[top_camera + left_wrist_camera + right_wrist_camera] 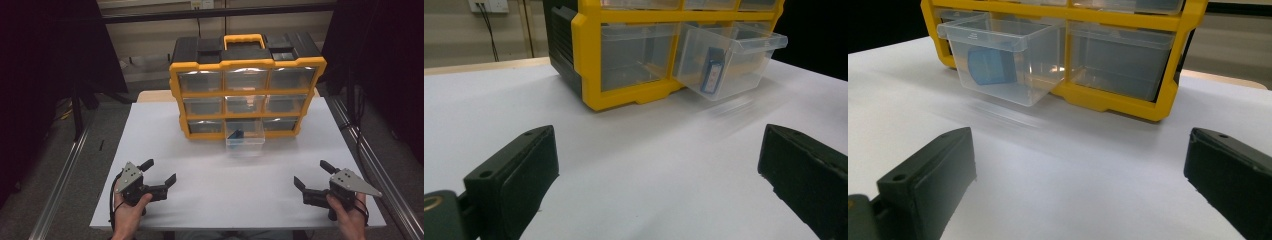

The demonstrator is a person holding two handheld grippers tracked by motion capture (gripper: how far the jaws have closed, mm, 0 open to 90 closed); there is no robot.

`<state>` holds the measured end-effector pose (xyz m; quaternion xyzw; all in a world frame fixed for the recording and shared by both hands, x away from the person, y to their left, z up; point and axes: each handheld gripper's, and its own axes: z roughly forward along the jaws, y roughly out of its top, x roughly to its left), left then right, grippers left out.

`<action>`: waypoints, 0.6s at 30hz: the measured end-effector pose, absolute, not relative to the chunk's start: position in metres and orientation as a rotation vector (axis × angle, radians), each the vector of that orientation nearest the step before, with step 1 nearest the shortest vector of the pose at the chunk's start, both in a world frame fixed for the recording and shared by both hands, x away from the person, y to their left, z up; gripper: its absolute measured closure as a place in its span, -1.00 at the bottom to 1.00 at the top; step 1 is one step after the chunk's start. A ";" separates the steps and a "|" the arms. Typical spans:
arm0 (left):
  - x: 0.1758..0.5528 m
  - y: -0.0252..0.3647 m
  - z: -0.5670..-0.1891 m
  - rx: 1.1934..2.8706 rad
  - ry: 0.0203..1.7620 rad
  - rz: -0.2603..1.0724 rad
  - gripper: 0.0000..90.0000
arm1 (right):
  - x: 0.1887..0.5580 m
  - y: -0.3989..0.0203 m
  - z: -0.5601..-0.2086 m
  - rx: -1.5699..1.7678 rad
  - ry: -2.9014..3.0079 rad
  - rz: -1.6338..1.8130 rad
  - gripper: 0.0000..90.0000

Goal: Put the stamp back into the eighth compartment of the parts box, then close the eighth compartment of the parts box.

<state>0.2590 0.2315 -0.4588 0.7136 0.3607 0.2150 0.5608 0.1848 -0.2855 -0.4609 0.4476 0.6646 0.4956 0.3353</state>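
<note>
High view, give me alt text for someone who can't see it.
A yellow and black drawer organizer stands on a white table, its bottom middle clear drawer pulled out with a blue item inside. Near the front edge, the left gripper and right gripper rest open, empty.

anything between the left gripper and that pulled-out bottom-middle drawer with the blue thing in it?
Nothing visible. The left gripper is open near the table's front edge, and bare white tabletop runs from it to the open drawer. The blue item lies inside, behind the drawer's clear front wall.

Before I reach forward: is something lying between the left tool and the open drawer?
No. In the left gripper view, bare white table lies between the left tool and the open drawer.
</note>
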 end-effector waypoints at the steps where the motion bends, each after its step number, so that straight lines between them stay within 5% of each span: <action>1: 0.259 0.231 -0.458 1.683 0.850 0.504 -0.93 | 0.185 -0.285 -0.461 1.168 1.732 1.290 -1.00; 18: 0.267 0.215 -0.457 1.755 0.776 0.410 -0.88 | 0.188 -0.281 -0.461 1.172 1.739 1.295 -1.00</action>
